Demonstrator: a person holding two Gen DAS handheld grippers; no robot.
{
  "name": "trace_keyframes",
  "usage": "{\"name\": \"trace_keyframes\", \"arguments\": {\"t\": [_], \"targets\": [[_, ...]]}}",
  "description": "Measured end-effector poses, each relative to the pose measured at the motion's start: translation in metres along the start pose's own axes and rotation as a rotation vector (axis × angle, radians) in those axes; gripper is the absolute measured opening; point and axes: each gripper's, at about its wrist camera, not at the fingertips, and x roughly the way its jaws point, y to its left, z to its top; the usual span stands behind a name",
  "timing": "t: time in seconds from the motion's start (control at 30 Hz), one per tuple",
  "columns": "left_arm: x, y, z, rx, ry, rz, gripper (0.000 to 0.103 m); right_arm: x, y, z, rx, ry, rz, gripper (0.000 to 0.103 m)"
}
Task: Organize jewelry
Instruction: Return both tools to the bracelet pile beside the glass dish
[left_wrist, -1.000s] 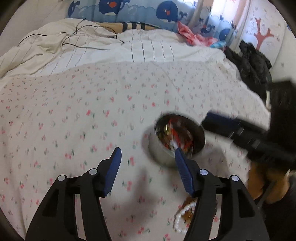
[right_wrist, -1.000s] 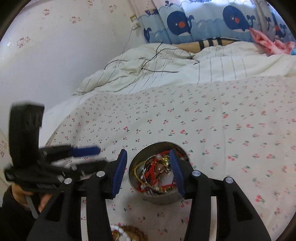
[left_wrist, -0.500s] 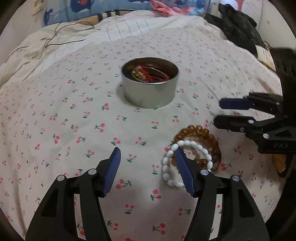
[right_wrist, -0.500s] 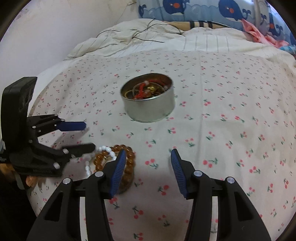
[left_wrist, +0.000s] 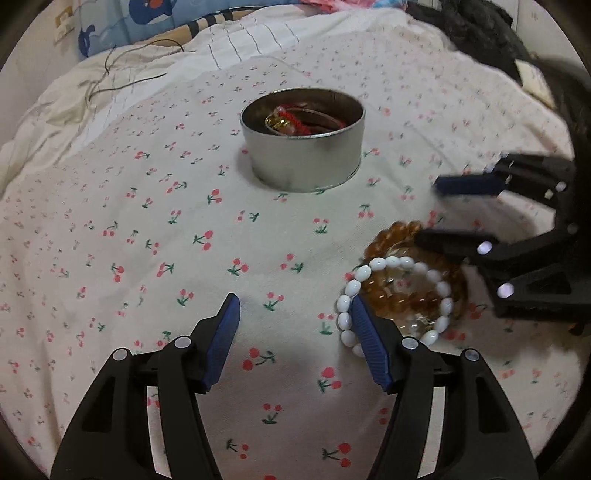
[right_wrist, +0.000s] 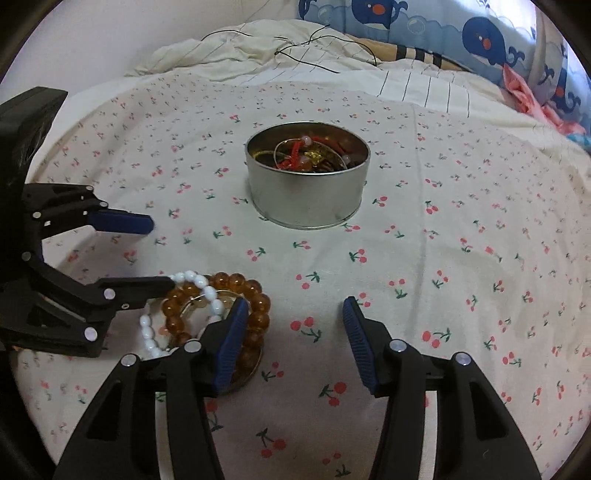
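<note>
A round metal tin (left_wrist: 304, 147) holding red cord and gold jewelry stands on the cherry-print bedsheet; it also shows in the right wrist view (right_wrist: 308, 181). A white bead bracelet (left_wrist: 356, 277) lies over an amber bead bracelet (left_wrist: 402, 236) on a gold lid, in front of the tin. My left gripper (left_wrist: 293, 314) is open and empty, its right finger beside the white beads. My right gripper (right_wrist: 291, 315) is open and empty, its left finger beside the amber bracelet (right_wrist: 255, 291) and white bracelet (right_wrist: 147, 330). Each gripper shows in the other's view: the right (left_wrist: 436, 206), the left (right_wrist: 159, 254).
A rumpled striped duvet (right_wrist: 258, 48) with a thin black cable (right_wrist: 306, 55) lies behind the tin. Whale-print pillows (right_wrist: 480, 40) line the headboard. Dark clothing (left_wrist: 480, 33) is piled at the bed's far right edge. The bed edge drops off on the left of the right wrist view.
Both grippers pulled back from the tin toward the near bed edge and lowered. The bracelets now lie between them, and the right gripper's finger has come closer over the amber beads.
</note>
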Motion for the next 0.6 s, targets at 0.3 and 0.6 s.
{"name": "trace_keyframes", "arguments": {"t": [0.3,0.6], "targets": [[0.0,0.02,0.005,-0.078,0.0,-0.012,0.06,-0.013,-0.022,0.003,0.083,-0.051,0.036,0.052],[0.009,0.01,0.003,-0.035,0.032,-0.017,0.065,0.002,-0.012,0.001,-0.032,0.011,-0.185,0.053]]}}
